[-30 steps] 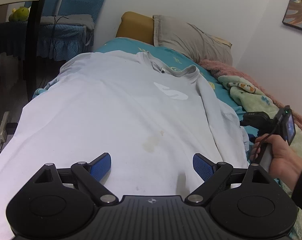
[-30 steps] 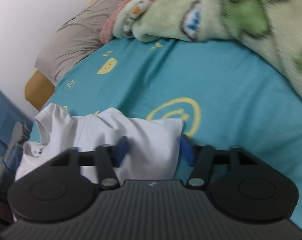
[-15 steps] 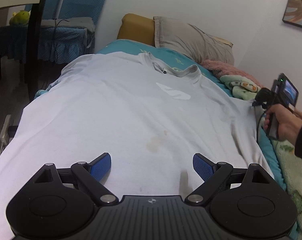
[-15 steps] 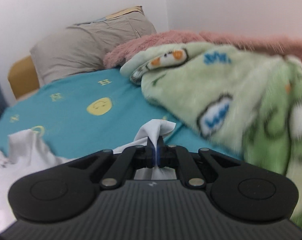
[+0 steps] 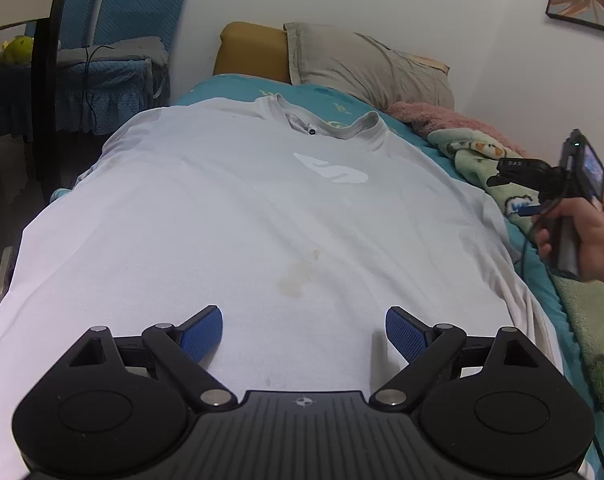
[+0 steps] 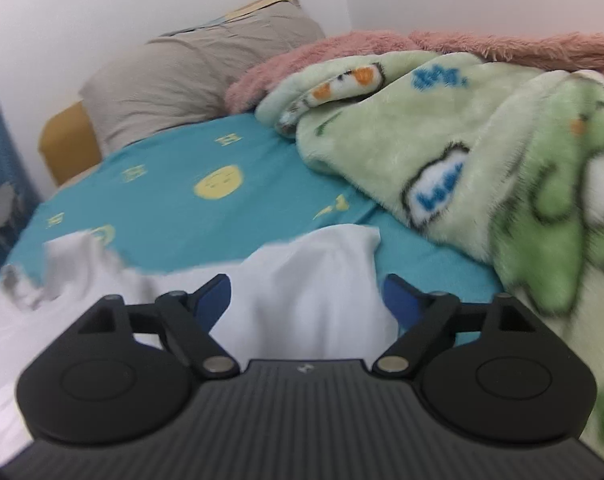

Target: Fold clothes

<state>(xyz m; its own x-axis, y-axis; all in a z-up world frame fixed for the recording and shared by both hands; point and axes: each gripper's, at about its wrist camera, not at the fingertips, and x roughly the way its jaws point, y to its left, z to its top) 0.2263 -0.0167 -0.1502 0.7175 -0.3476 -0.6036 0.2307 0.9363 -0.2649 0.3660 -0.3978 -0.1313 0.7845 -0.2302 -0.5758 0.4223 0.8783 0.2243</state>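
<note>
A: Far along?

B: Hardly begun, by the look of it. White T-shirt (image 5: 261,216) lay spread flat, front up, over the teal bed sheet (image 6: 173,184), collar (image 5: 338,128) toward the grey pillow (image 5: 366,68). No fold made anywhere in the left wrist view. Seemed smoothed and ready for a 1st fold.

A: And the grippers?

B: Left gripper (image 5: 304,330) hovered low over the hem end, jaws spread wide, nothing between the blue pads (image 5: 203,330). Right gripper (image 6: 308,300) likewise released, jaws apart, with the right sleeve (image 6: 314,276) bunched loosely between them but not pinched. Seen from the left wrist view, held by the right hand (image 5: 578,244) off the shirt's right edge.

A: So what remained?

B: Judged as nearly everything: sleeves in, sides over, then the body doubled. Sleeve on the right looked rumpled, not laid flat.

A: Any writing?

B: Pale swoosh-like logo (image 5: 332,170) on the chest, no letters made out. Small "DAS" in white on the right gripper's body in the left wrist view. Blue lettering on the green fleece blanket (image 6: 482,140), too blurred to read. Yellow faces and marks printed on the sheet, illegible as words. Faint yellowish stain (image 5: 295,274) mid-shirt.
</note>
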